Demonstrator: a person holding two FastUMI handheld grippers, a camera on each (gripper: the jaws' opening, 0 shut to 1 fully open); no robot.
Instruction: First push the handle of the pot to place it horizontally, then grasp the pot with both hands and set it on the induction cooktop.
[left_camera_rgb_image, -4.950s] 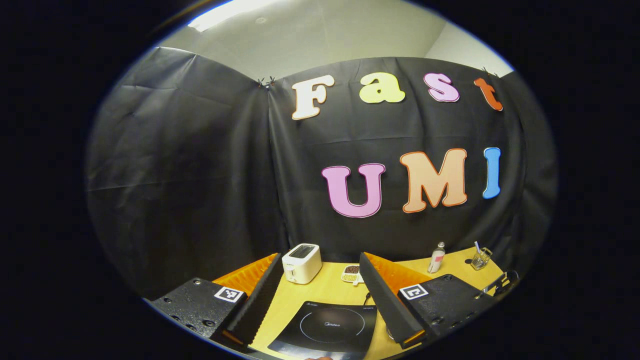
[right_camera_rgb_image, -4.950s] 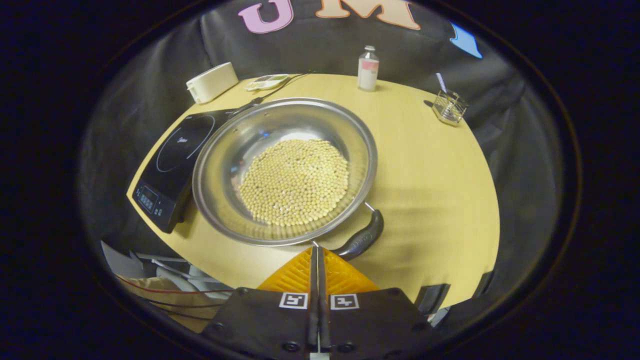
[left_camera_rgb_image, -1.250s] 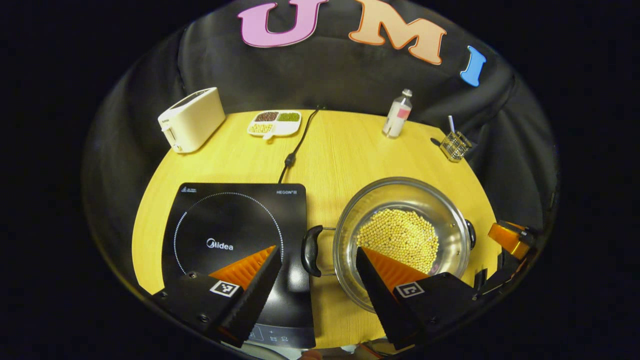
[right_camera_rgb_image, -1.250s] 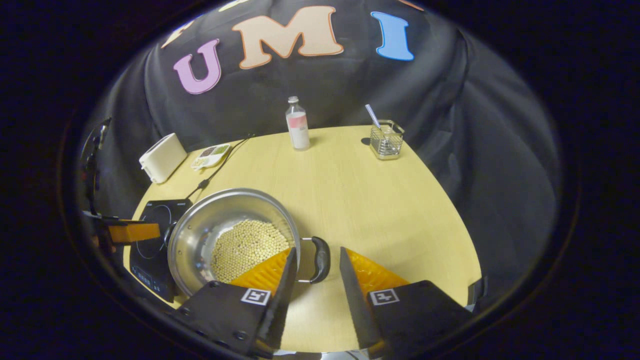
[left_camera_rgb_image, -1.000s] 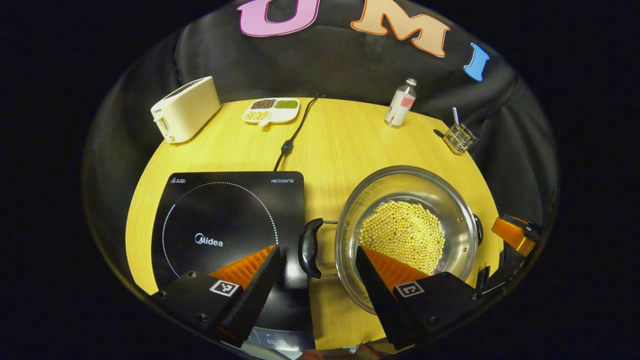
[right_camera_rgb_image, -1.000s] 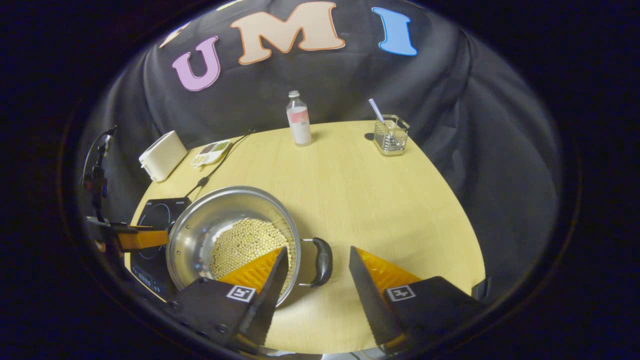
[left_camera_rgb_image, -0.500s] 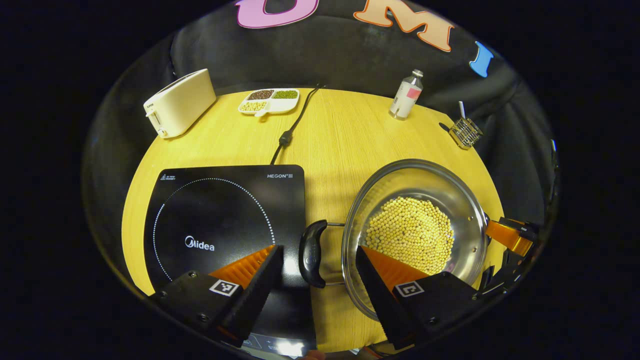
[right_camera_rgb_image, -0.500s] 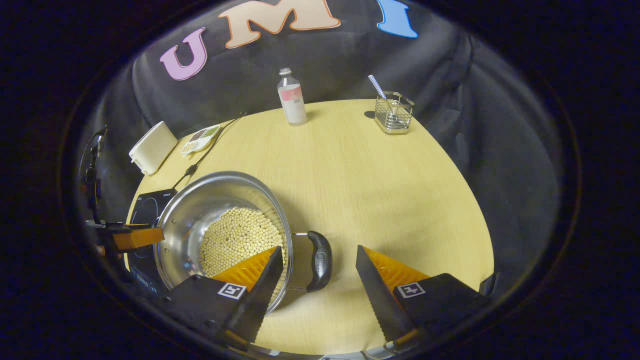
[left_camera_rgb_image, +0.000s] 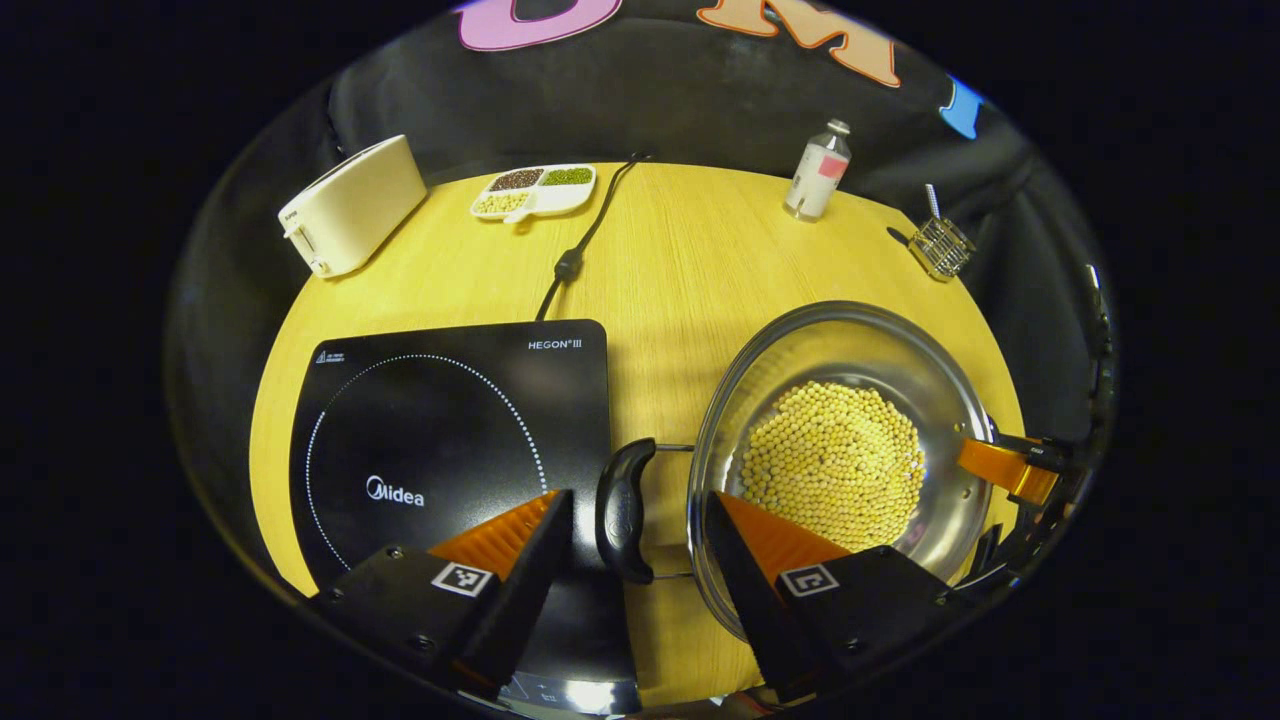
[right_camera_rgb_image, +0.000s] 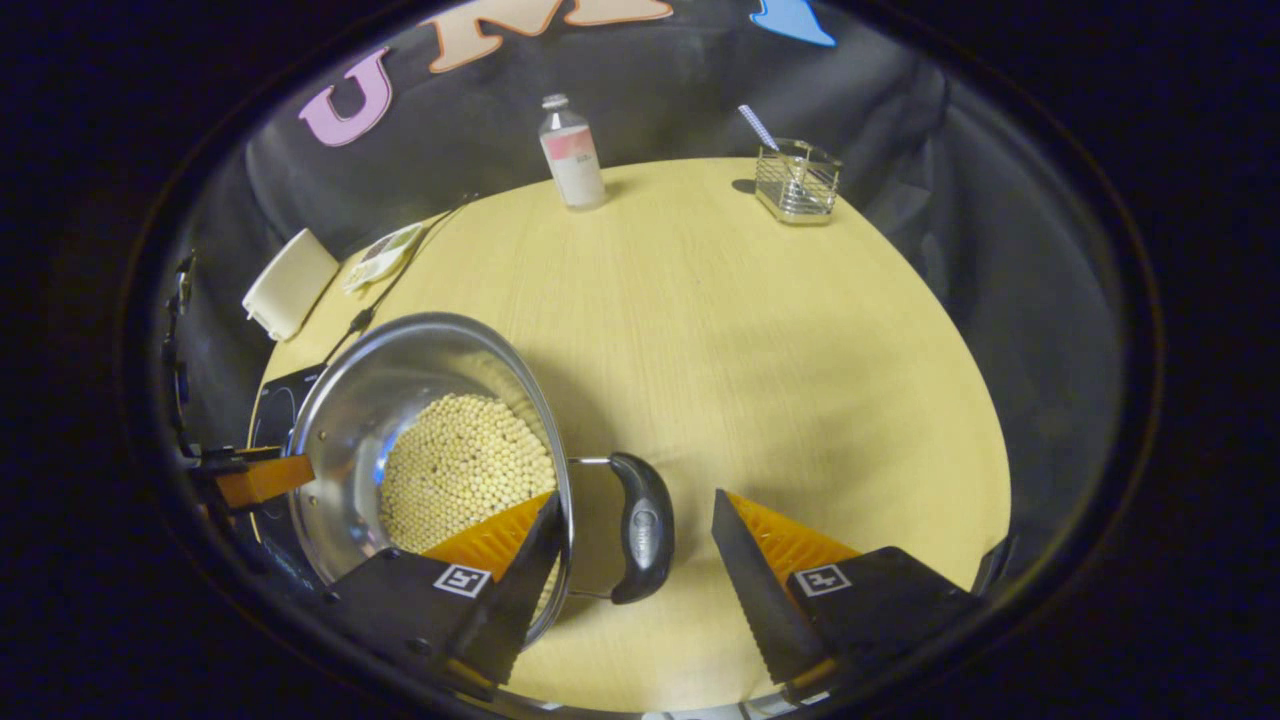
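The pot (left_camera_rgb_image: 850, 440), holding pale beans (left_camera_rgb_image: 835, 460), sits on the surface (left_camera_rgb_image: 680, 260) just beside the cooktop (left_camera_rgb_image: 440, 430), toward the near edge. The left gripper (left_camera_rgb_image: 630, 560) has its jaws spread either side of one black handle (left_camera_rgb_image: 622, 510); the right gripper (right_camera_rgb_image: 635, 570) has its jaws spread around the other handle (right_camera_rgb_image: 642, 525). Each gripper hides part of the pot's near rim. Along the far edge stand a toaster (left_camera_rgb_image: 350, 205), a divided dish (left_camera_rgb_image: 533, 190), a bottle (left_camera_rgb_image: 817, 170) and a wire holder (left_camera_rgb_image: 940, 248), before black cloth.
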